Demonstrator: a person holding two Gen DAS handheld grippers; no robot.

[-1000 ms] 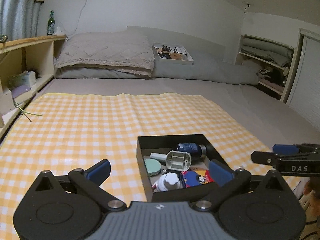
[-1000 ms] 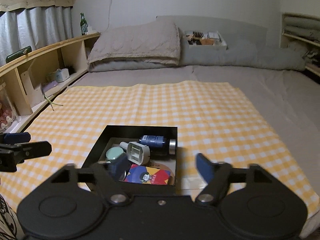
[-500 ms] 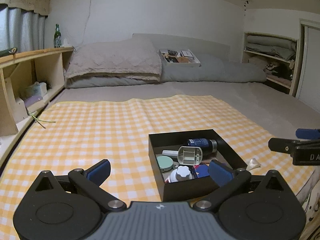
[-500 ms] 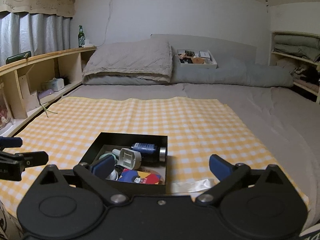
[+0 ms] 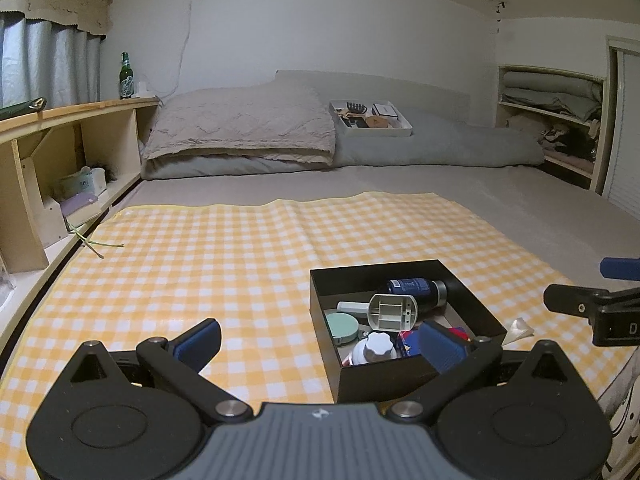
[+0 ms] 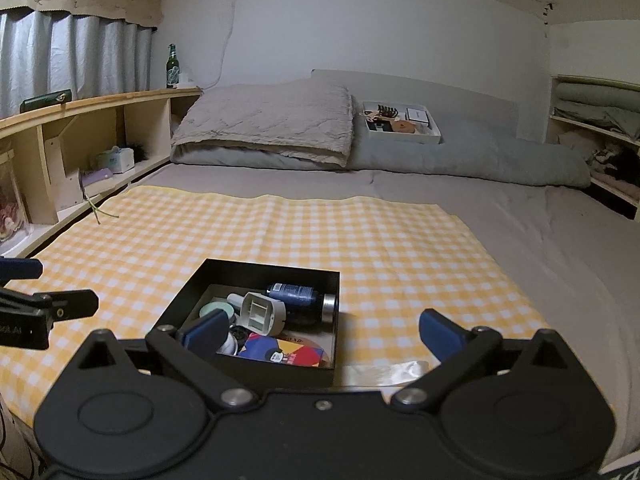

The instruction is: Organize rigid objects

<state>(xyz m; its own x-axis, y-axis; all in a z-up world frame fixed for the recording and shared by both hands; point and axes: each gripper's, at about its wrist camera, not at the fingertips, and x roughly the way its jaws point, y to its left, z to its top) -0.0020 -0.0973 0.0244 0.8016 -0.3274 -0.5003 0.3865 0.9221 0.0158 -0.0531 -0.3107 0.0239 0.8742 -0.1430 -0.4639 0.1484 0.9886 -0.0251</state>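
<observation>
Black box [image 5: 352, 280] sits on the yellow checked cloth [image 5: 200, 264] over the bed [image 5: 500, 196], lower right of centre in the left wrist view, lower centre in the right wrist view. Inside: dark blue bottle [image 5: 414, 289] lying flat at the back, grey-white plastic part [image 5: 393, 312] in front of it, round mint tin [image 5: 342, 326] at left, white knobbed cap [image 5: 376, 346] near the front wall, colourful card [image 6: 282, 350] flat on the box floor.

Left gripper [image 5: 318, 342]: jaws wide open, nothing between the pads, hovering at the near edge of the box. Right gripper [image 6: 320, 332]: jaws have just been opening, now wide, nothing between them.

Far back: white tray [image 5: 370, 119] on the grey bedding, green bottle [image 5: 126, 76] on the wooden shelf [image 5: 80, 108], upper left.
</observation>
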